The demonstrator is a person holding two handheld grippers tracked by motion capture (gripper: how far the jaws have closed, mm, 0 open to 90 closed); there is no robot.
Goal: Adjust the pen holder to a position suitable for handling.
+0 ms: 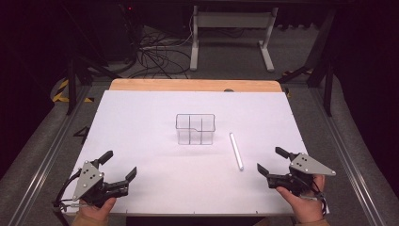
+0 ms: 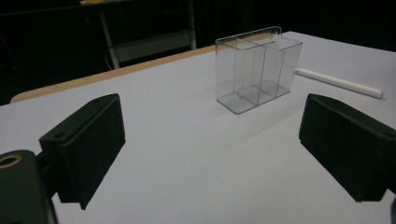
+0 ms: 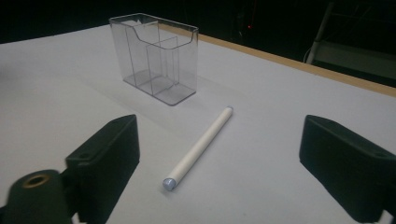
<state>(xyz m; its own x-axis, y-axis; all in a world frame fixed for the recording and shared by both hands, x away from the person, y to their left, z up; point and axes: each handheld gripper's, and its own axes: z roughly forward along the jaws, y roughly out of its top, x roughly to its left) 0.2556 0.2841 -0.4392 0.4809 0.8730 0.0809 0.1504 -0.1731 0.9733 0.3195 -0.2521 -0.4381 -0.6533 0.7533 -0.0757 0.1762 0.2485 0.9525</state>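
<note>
The right gripper (image 1: 272,164) rests at the table's near right edge, jaws wide apart and empty. Just ahead of it lies the white pen (image 1: 236,150), flat on the white table (image 1: 141,117). Beyond the pen, near it, stands the clear divided holder (image 1: 195,128). The left gripper (image 1: 119,165), also spread open and empty, sits at the near left, well apart from both.

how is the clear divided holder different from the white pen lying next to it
The clear divided holder stands upright; the white pen lies flat on the table. The holder is see-through with empty compartments; the pen is opaque white with a greyish cap end. The holder is boxy and wider; the pen is a slim rod. Both rest untouched, apart from each other.
</note>
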